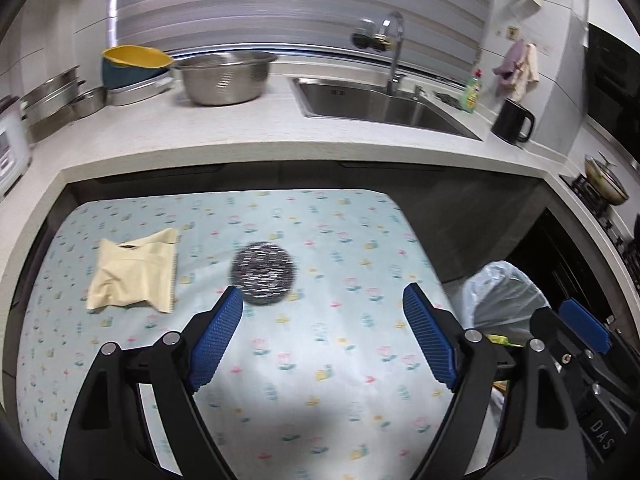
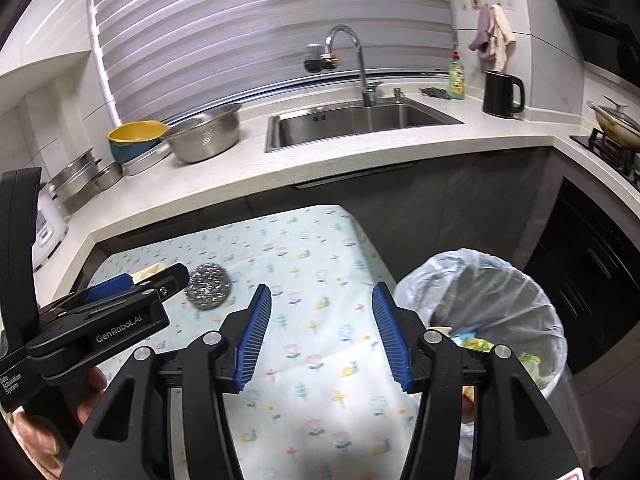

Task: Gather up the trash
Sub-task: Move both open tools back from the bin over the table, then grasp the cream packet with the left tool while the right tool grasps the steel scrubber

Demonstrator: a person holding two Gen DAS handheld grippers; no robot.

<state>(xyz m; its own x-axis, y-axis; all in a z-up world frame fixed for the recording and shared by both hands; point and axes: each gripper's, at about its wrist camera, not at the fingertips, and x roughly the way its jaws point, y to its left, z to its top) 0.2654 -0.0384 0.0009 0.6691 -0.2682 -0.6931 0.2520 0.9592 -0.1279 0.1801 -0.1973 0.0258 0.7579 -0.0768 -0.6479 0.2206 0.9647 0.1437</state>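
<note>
A steel wool scrubber (image 1: 263, 273) lies on the flower-patterned tablecloth (image 1: 320, 400), and it also shows in the right wrist view (image 2: 209, 286). A beige crumpled packet (image 1: 134, 276) lies to its left. My left gripper (image 1: 323, 300) is open and empty, just short of the scrubber; it also shows at the left of the right wrist view (image 2: 136, 280). My right gripper (image 2: 322, 300) is open and empty above the table's right part, next to the trash bin (image 2: 532, 280) lined with a clear bag and holding trash. The bin also shows in the left wrist view (image 1: 506, 296).
A counter (image 1: 260, 128) runs behind the table with a sink (image 1: 384, 108), faucet, steel colander (image 1: 224, 78), stacked bowls, dish soap bottle (image 1: 473, 94) and black kettle (image 1: 513, 122). A stove with a pan (image 2: 616, 124) stands at the right.
</note>
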